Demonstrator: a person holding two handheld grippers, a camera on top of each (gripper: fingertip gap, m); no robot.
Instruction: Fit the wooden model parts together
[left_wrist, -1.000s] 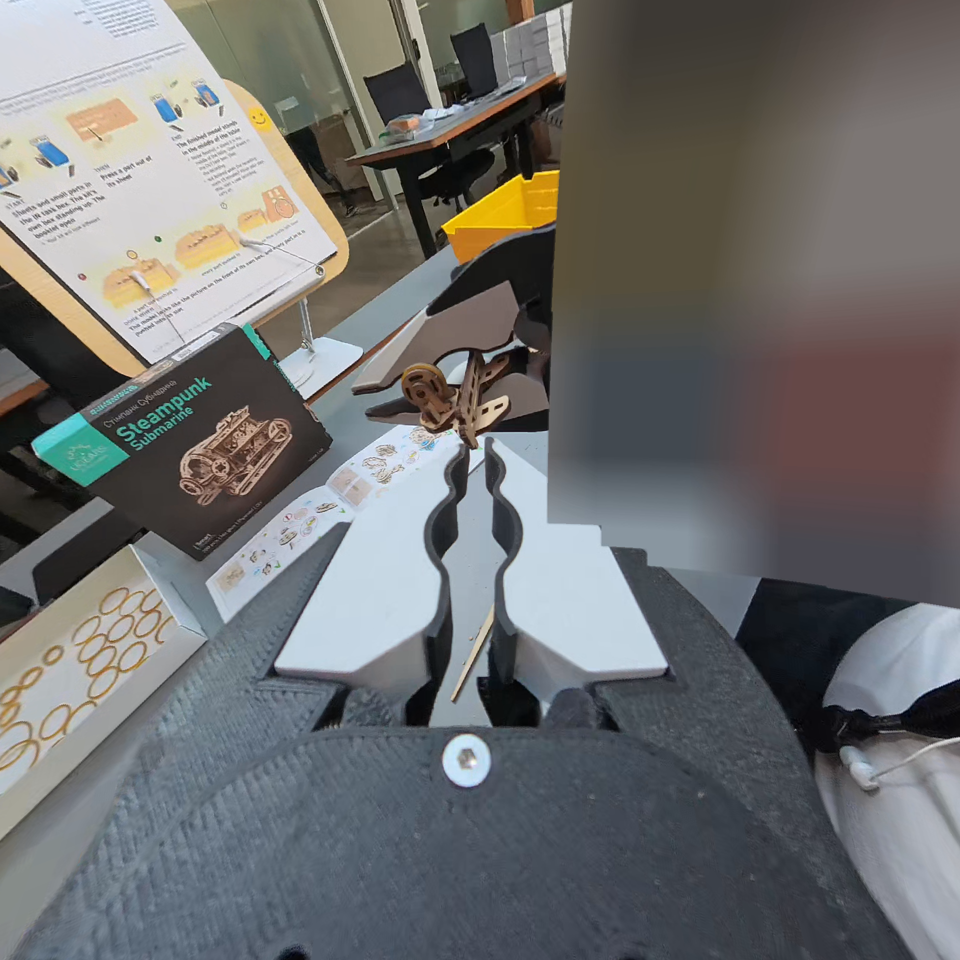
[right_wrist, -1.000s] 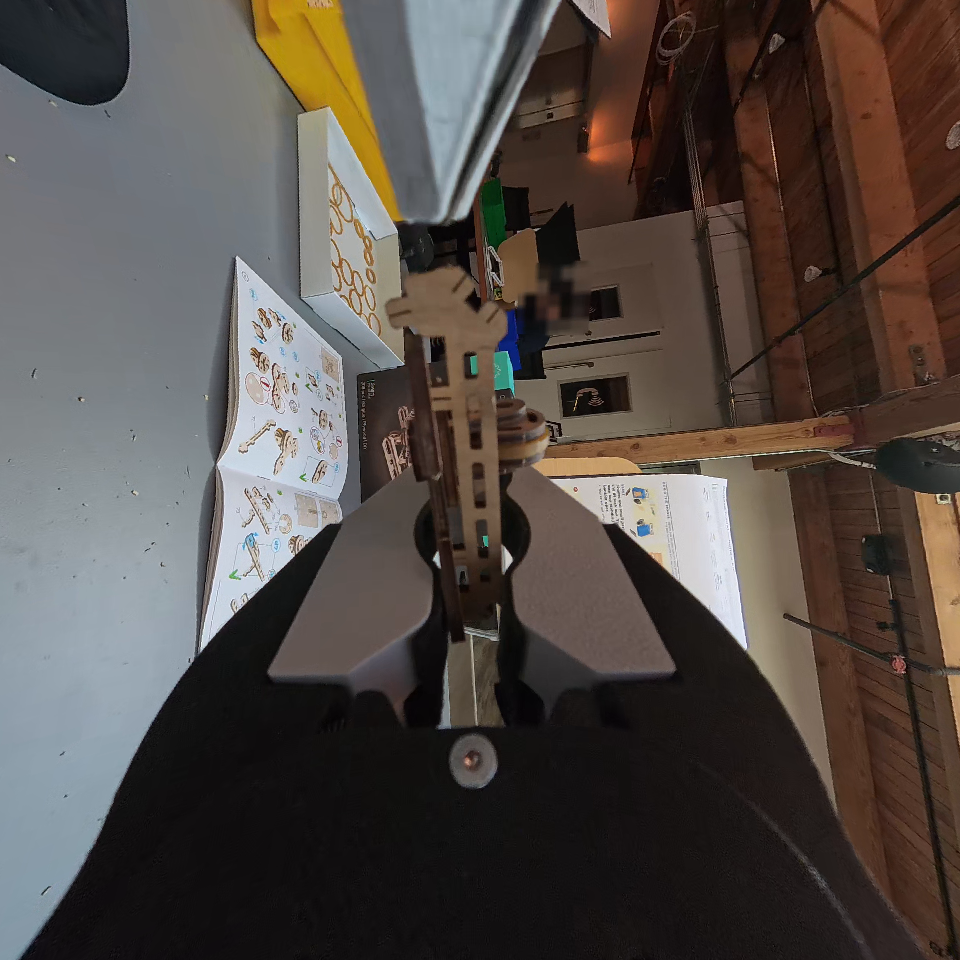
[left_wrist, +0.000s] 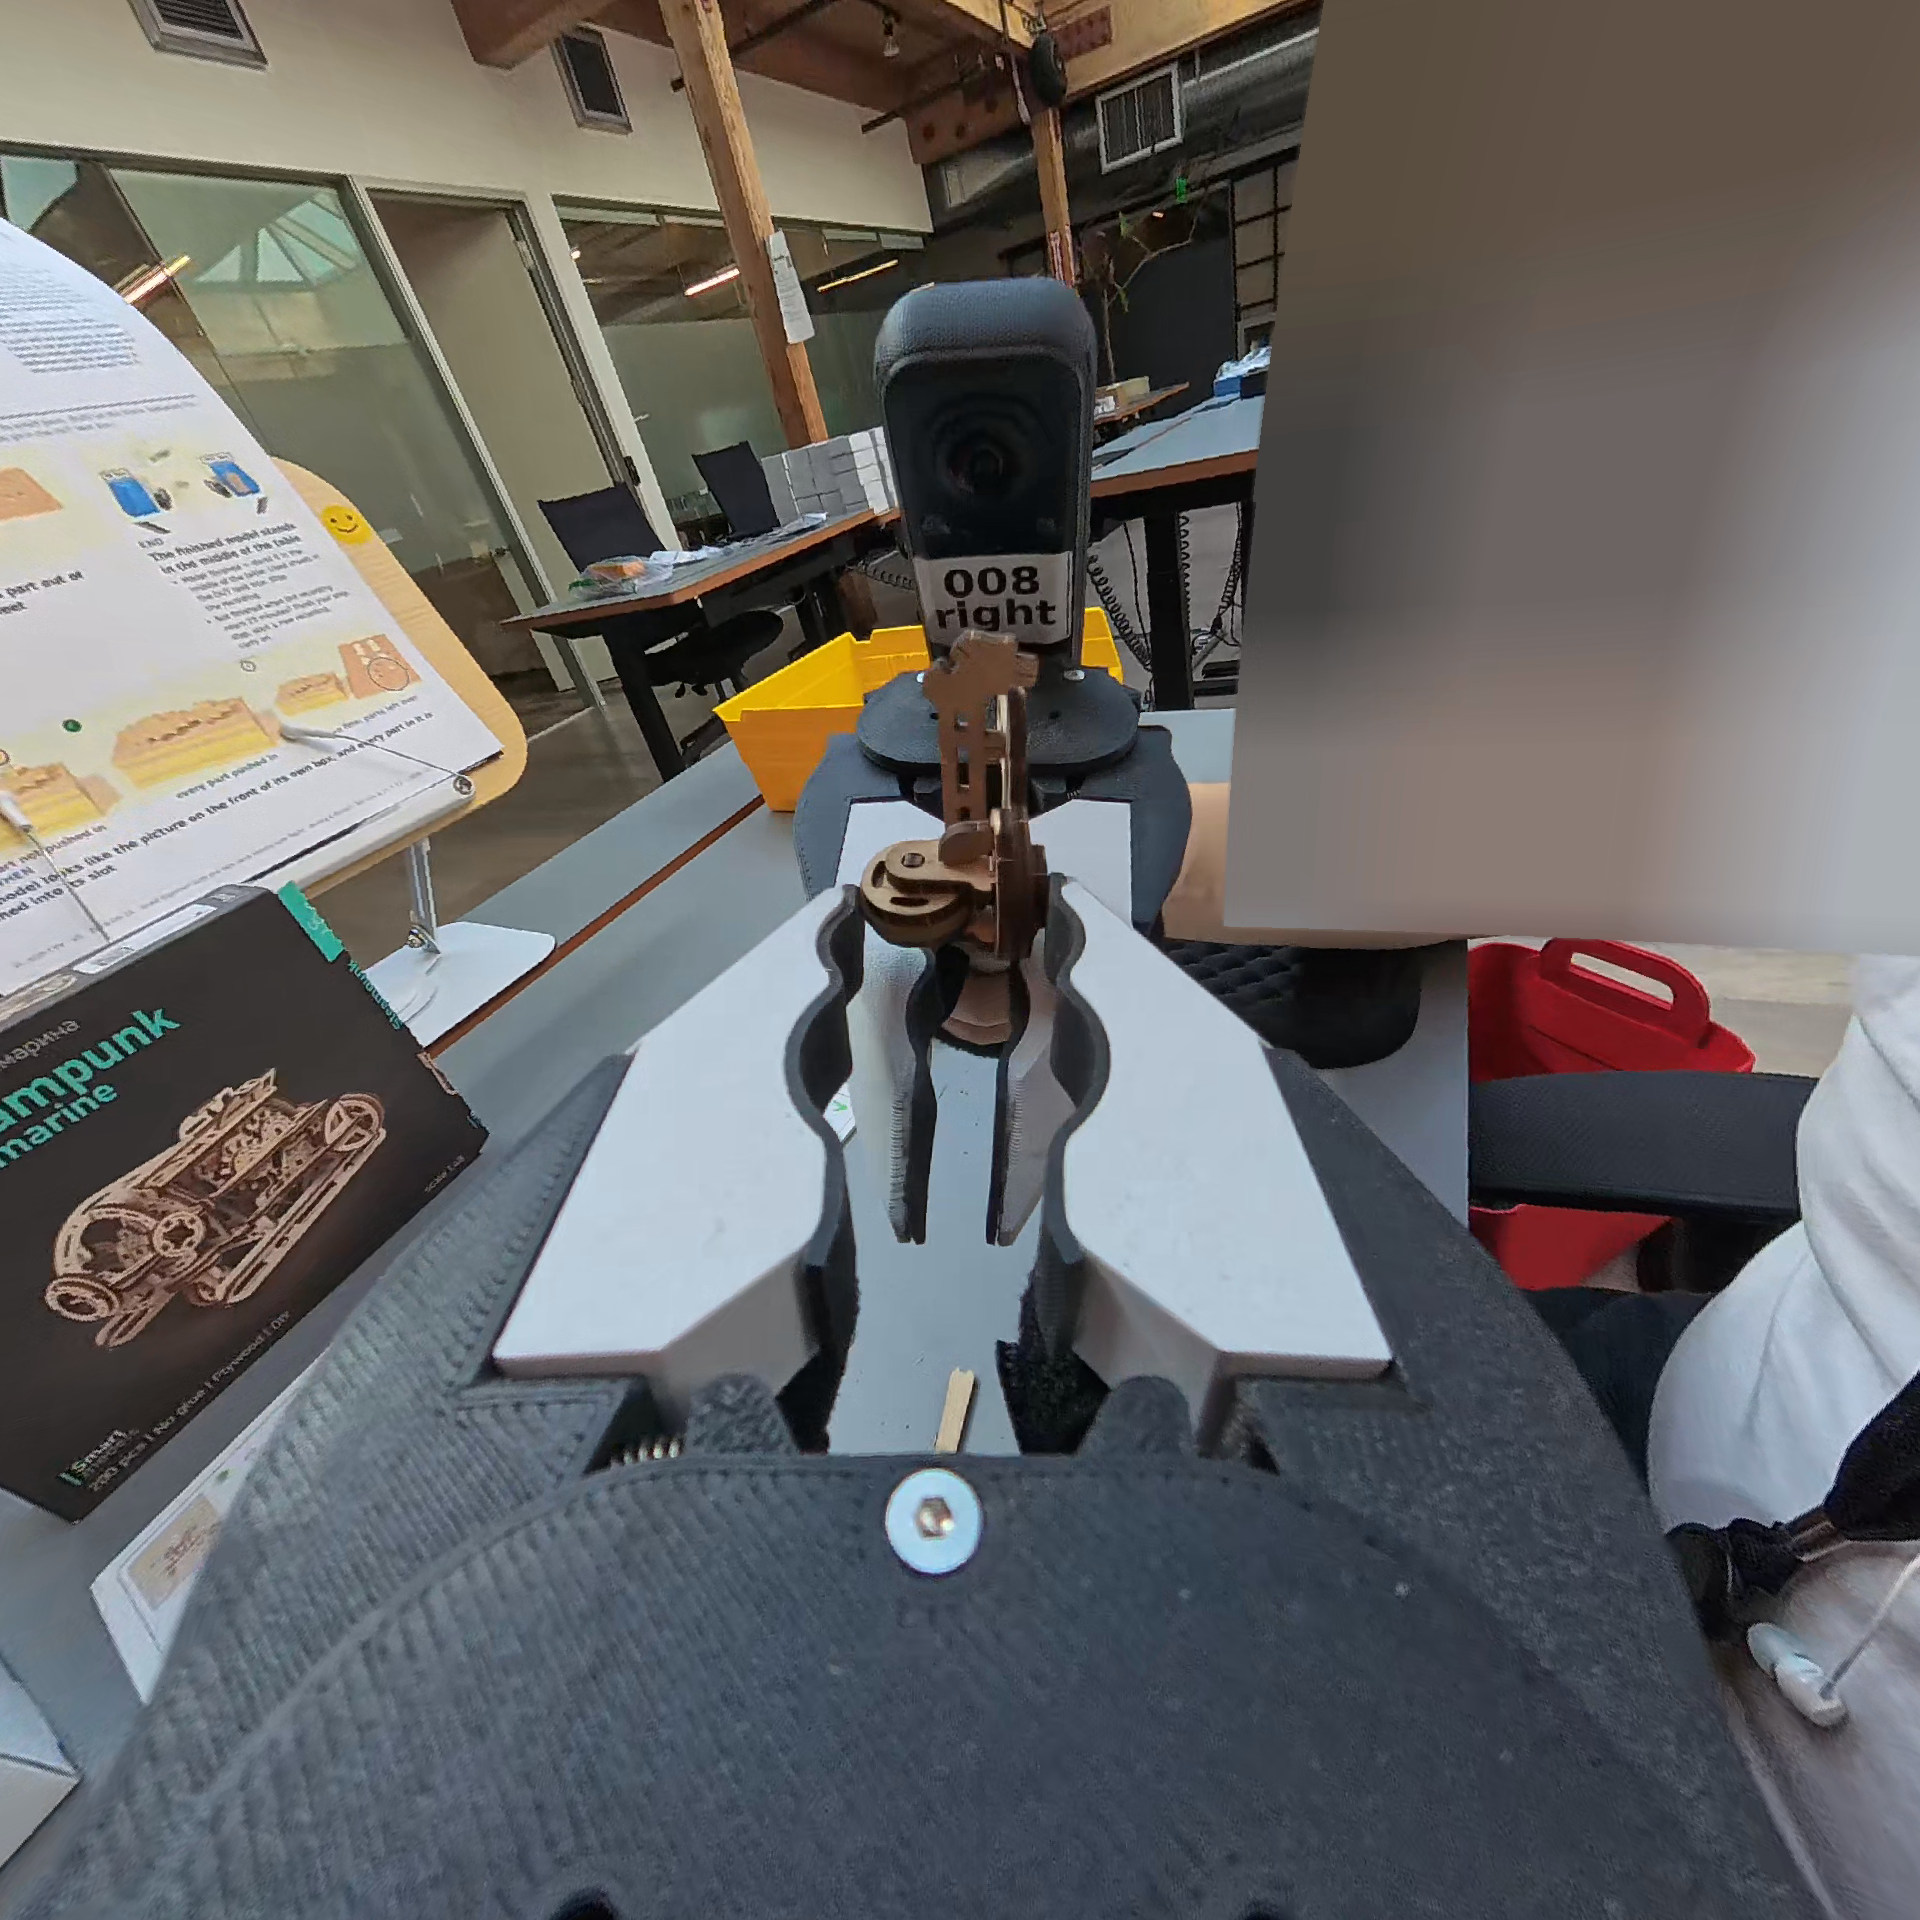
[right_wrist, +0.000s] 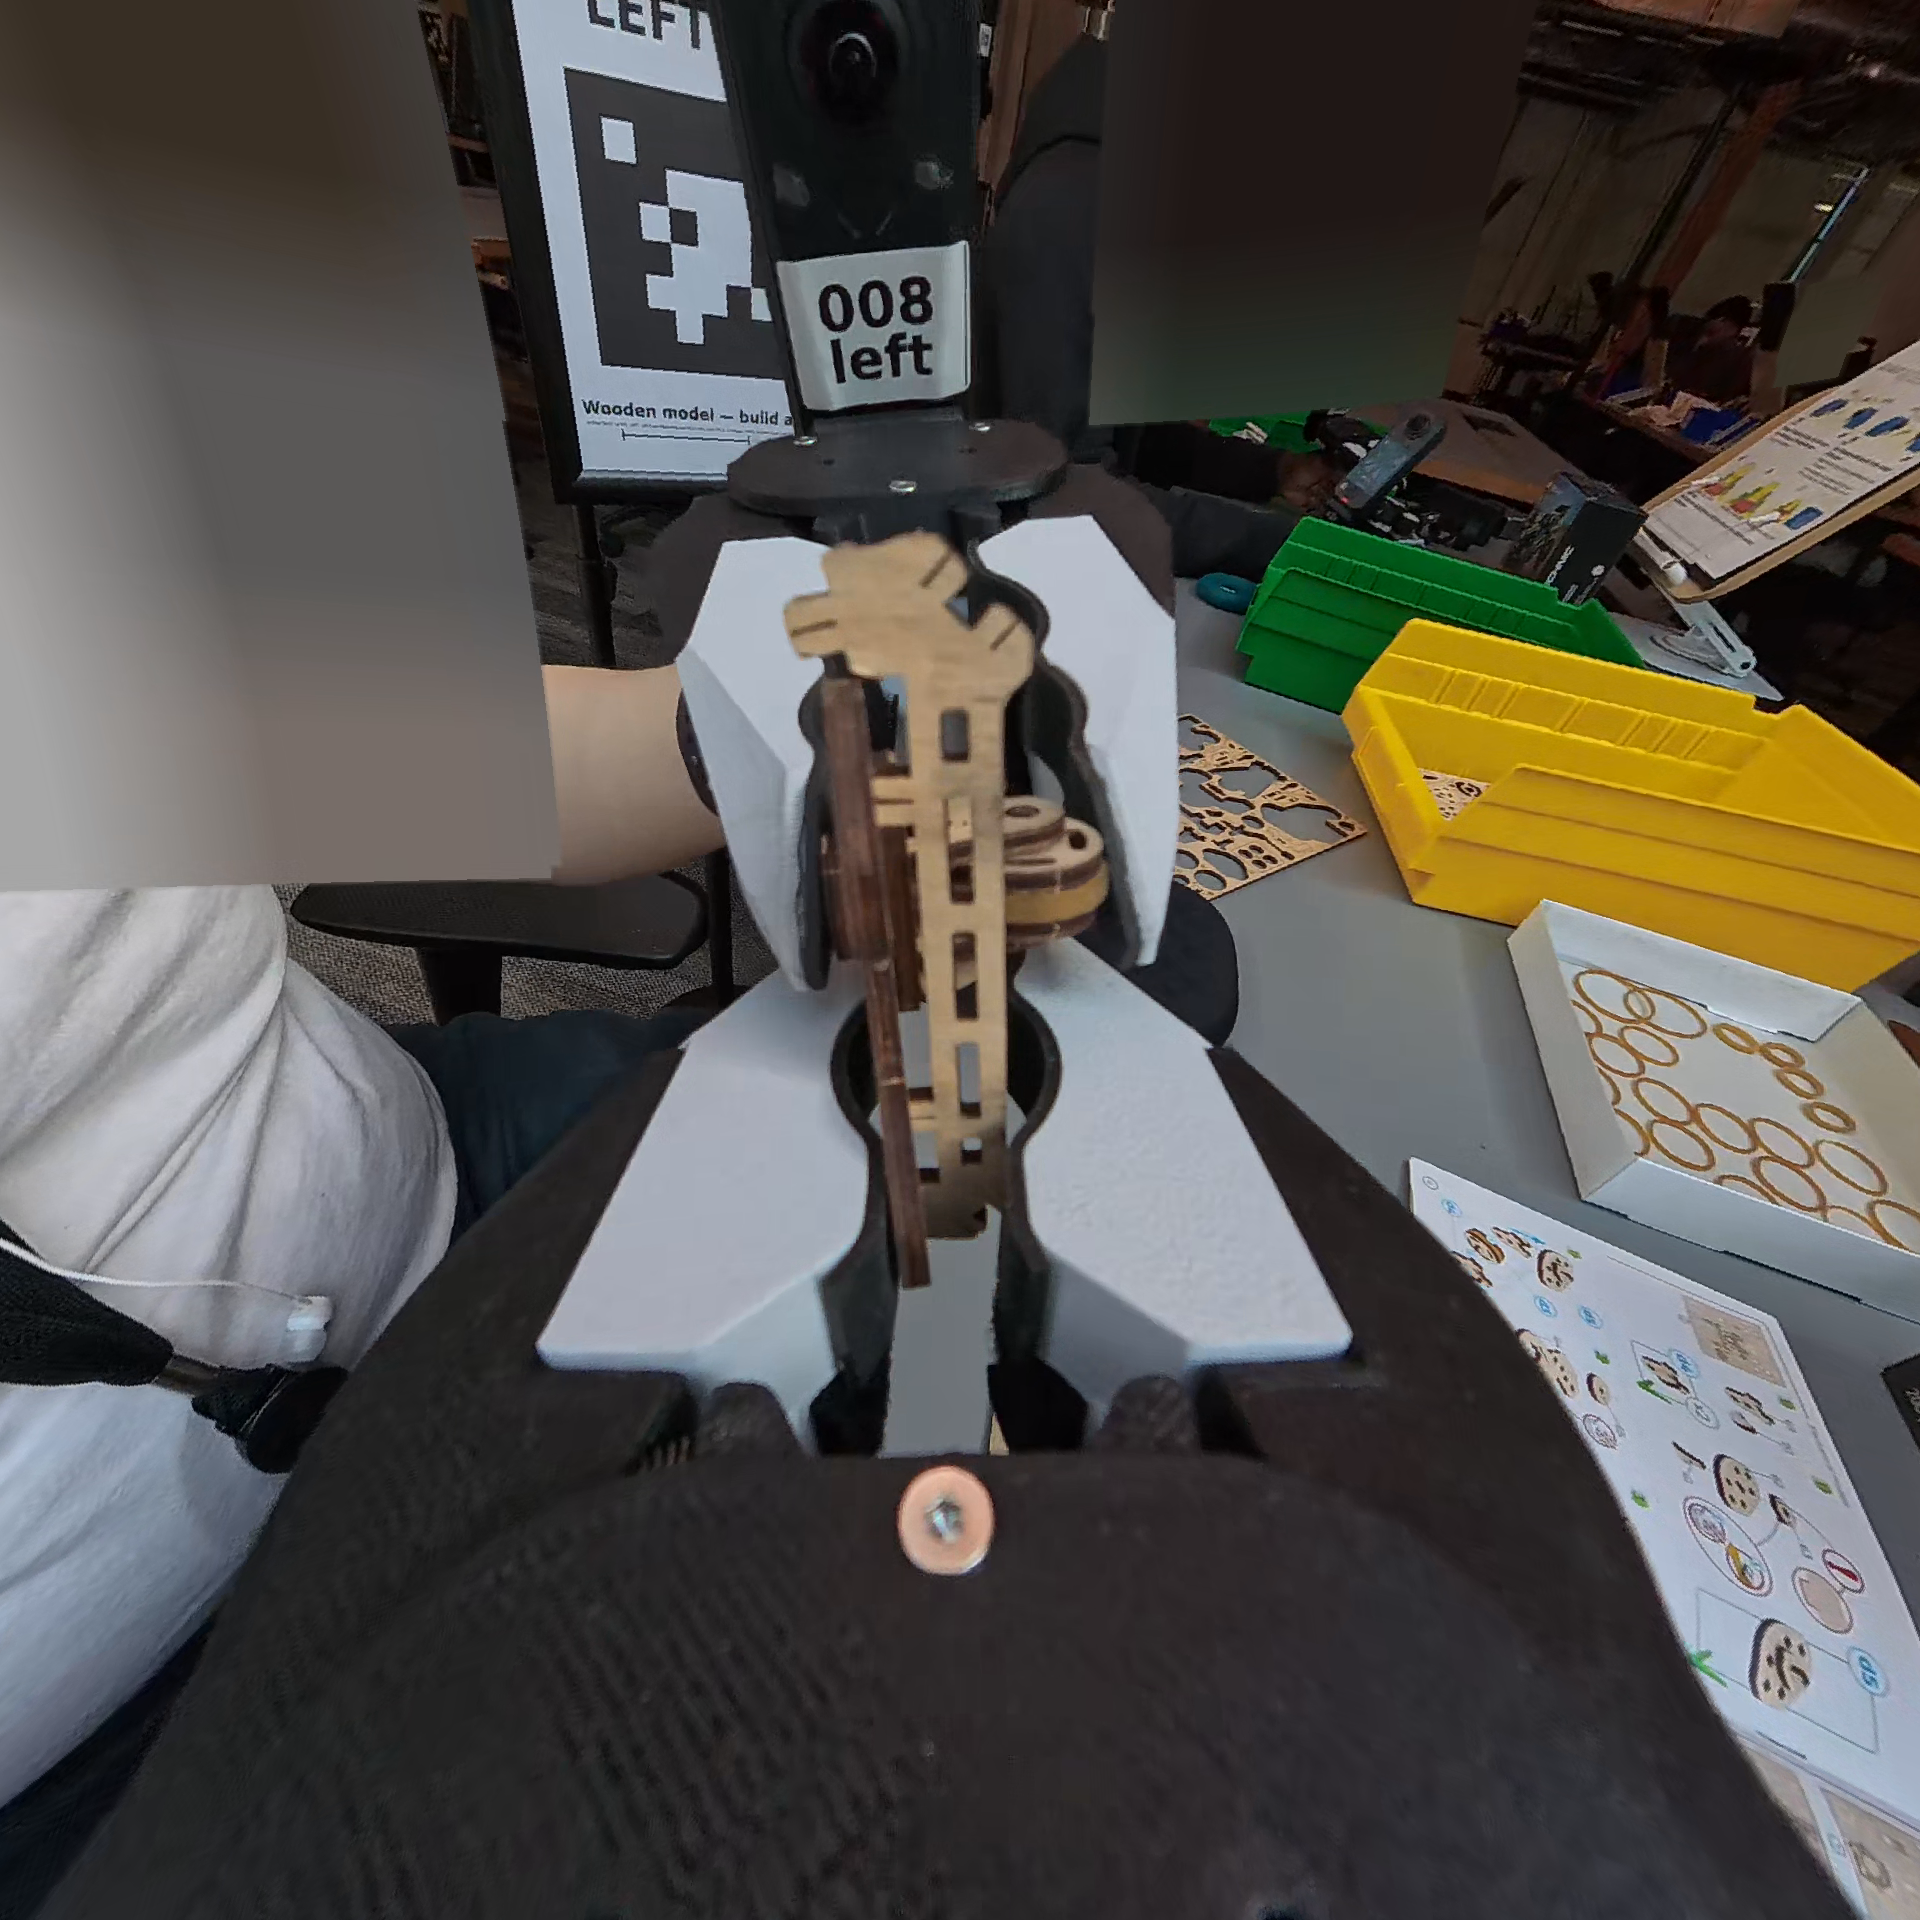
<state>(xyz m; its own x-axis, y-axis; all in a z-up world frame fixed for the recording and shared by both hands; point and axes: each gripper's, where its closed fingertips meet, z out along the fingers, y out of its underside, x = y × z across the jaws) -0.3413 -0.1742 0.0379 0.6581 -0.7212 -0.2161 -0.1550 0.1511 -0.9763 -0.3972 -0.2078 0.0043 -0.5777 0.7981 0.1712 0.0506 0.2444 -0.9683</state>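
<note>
Since a second ago both claws have swung round to face each other, and the wooden model (right_wrist: 940, 894) now stands between them instead of off to one side. Held clear of the grey table (right_wrist: 1382, 997), the slotted ladder-like strip with its cross-shaped top rises upright, its lower end clamped between the fingers of the right claw (right_wrist: 940, 1174), which is clenched on it. A darker strip runs along its left side and a stack of round discs juts out to the right, as the right wrist camera sees it. The left claw (left_wrist: 956, 935) is spread wide around the model's disc end; whether its fingertips touch the wood cannot be told. A thin wooden splinter (left_wrist: 954, 1408) lies deep in the gap between the left claw's fingers.

Near right on the table lies an open instruction booklet (right_wrist: 1683, 1455), with a white tray of wooden rings (right_wrist: 1714, 1101) just beyond it. Farther off sit a yellow bin (right_wrist: 1621, 790), a green bin (right_wrist: 1382, 592) and a punched-out wooden sheet (right_wrist: 1257, 810). From the left wrist camera, the dark model box (left_wrist: 208, 1174) stands at near left, before a printed guide sheet on a stand (left_wrist: 208, 623).
</note>
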